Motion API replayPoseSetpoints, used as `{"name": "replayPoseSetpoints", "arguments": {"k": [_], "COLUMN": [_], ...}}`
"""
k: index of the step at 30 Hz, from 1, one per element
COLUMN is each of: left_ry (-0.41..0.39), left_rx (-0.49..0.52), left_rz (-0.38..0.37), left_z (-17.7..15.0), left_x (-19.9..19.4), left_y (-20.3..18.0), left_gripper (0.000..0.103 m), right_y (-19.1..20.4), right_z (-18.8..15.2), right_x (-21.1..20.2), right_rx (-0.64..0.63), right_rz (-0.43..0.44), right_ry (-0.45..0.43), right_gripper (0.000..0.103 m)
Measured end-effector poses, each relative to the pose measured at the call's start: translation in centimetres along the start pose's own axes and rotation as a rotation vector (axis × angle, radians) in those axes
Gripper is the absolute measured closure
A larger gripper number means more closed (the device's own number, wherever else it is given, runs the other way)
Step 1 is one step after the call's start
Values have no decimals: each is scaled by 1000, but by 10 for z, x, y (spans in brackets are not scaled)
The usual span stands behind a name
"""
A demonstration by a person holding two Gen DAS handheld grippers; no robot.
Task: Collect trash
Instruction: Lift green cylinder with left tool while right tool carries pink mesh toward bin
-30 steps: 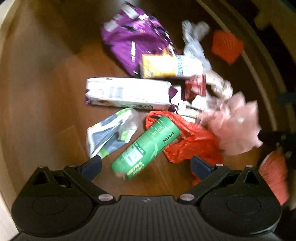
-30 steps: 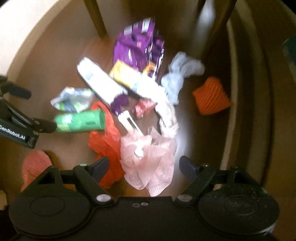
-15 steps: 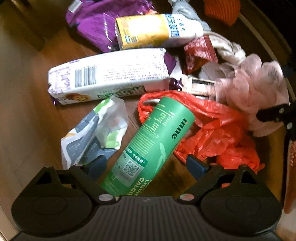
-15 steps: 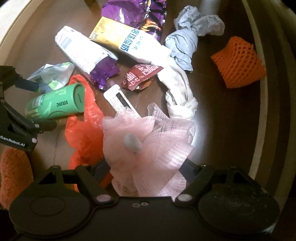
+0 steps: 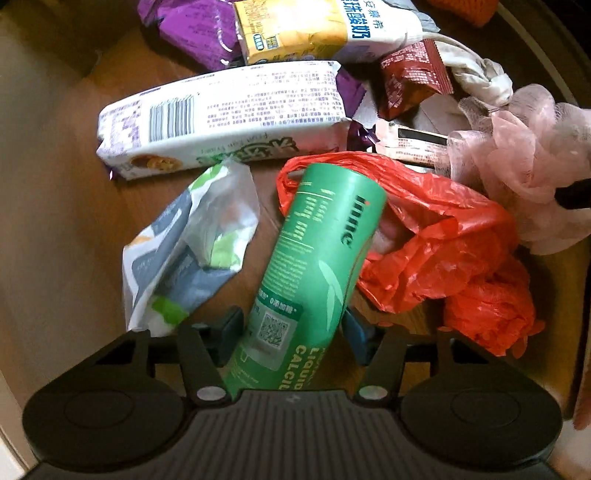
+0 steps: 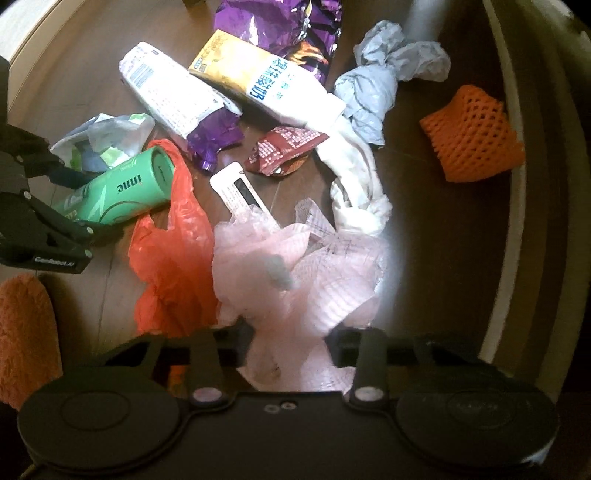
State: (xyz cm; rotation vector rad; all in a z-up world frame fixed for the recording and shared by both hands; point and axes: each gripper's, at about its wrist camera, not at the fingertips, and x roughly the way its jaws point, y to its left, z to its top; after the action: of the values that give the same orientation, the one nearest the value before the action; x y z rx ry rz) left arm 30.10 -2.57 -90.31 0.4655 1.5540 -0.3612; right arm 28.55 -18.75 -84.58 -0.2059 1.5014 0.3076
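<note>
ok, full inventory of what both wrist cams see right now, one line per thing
green tube: 1, green, lying between the left gripper's fingers
pink mesh puff: 1, pale pink, between the right gripper's fingers
red plastic bag: 1, red-orange, between tube and puff
biscuit pack: 1, white and purple, beyond the tube
milk carton: 1, yellow and white, against the biscuit pack
purple snack bag: 1, purple, far end
crumpled wrapper: 1, white, grey, green, beside the tube
foam net: 1, orange, apart, right
left gripper: 1, black, jaws closing on tube
right gripper: 1, black, jaws closing on puff
</note>
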Motion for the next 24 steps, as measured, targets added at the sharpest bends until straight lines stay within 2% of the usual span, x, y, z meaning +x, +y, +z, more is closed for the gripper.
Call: {"name": "replayPoseSetpoints", "arguments": {"k": [2,3,4,5,13,21,24], "left_ry": [13,21,29,39,74,64,44], "left_rx": [-38,-59,-80,-103,-281,-327,-353], "left_rz": [-9,-12,-16,-18,-74,-79,-91], "left_z": [-4,-5,-7,-8,-15,-21,-24], "left_x": [-6,-9,-13,-17,-71,-151,-196], "left_y": [-2,-3,-3,-4,-6,-5,2], "left_gripper": [47,47,48,48,55,55,55], "right_y": [1,2,2,2,1,-6,-6], "right_z": [-3,-5,-7,-7,-20,-29,-28], "right_x": [-7,-11,-16,-21,-85,-166,-205], "right_rx": [8,13,21,31,77,137,158], "right_rz": [-1,-1,-4,0,41,56,68], "right_ry": [-10,-15,-18,-20,-93,-161,-192], "right_gripper": [86,89,99,103,103,103,103]}}
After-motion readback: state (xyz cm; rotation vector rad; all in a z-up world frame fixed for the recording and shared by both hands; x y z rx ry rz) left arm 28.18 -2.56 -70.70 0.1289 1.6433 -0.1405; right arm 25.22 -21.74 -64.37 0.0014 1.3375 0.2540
